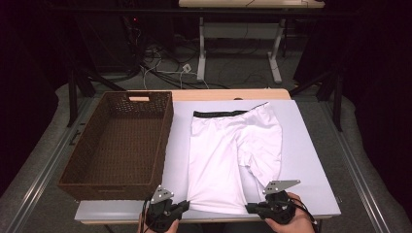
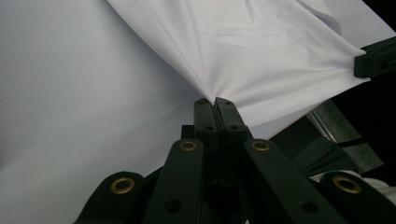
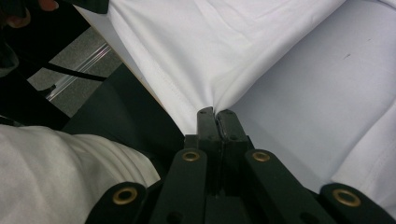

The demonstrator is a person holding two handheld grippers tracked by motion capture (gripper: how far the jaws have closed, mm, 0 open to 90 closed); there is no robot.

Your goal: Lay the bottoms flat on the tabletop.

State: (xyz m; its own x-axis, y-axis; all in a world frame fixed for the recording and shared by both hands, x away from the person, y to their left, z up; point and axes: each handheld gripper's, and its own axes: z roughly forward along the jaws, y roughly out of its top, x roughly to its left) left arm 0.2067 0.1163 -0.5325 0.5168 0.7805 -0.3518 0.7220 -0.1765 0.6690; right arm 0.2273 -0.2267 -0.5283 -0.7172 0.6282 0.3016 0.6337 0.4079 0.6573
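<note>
High view: white shorts (image 1: 233,155) lie flat on the table (image 1: 311,165) beside the basket (image 1: 121,141), likely for folding. Left gripper view: left gripper (image 2: 215,101) clamps 1 hem corner. Right gripper view: right gripper (image 3: 215,112) pinches the other.

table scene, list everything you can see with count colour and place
shorts: one, white with black waistband, flat on the table right of the basket, near hem pinched at both corners
basket: one, brown wicker, left part of the table
table: one, pale top, wooden far edge
cables: several, dark and white, on the floor beyond the table
left gripper: one, black, near edge, fingers shut on the hem's left corner
right gripper: one, black, near edge, fingers shut on the hem's right corner
</note>
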